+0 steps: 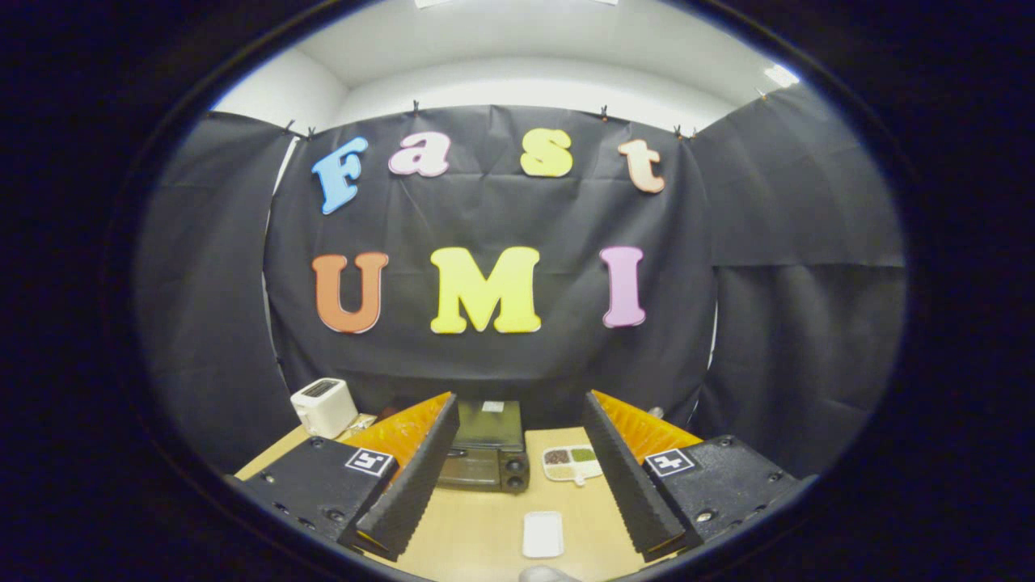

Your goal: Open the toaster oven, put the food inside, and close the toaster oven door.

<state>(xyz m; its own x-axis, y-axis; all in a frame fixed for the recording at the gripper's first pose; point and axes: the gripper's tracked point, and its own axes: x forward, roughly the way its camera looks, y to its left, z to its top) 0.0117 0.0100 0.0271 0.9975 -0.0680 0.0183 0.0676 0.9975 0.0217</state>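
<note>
The gripper hung above the near part of the wooden counter, held level and aimed toward the back wall, its two fingers spread wide apart with nothing between them but open air. It touched none of the things on the counter.

Beyond the fingers, toward the far edge of the counter and seen through the gap between them, stood the toaster oven. Its front faced the gripper, with the knobs in a column at its right end, and its long axis ran side to side, parallel to the far edge. The door appeared shut, though the left finger hid part of that side (so the handle could not be made out clearly).

Just to the right of the oven lay a small divided dish with several compartments; one held something dark, another something green, the rest pale contents too small to tell apart. Nearer the gripper, between the fingers and toward the near edge, a white rectangular tray lay flat, its long axis pointing from near edge to far edge; whether anything rested on it could not be told.

At the far left corner of the counter stood a white pop-up toaster, upright, well apart from the oven
</note>
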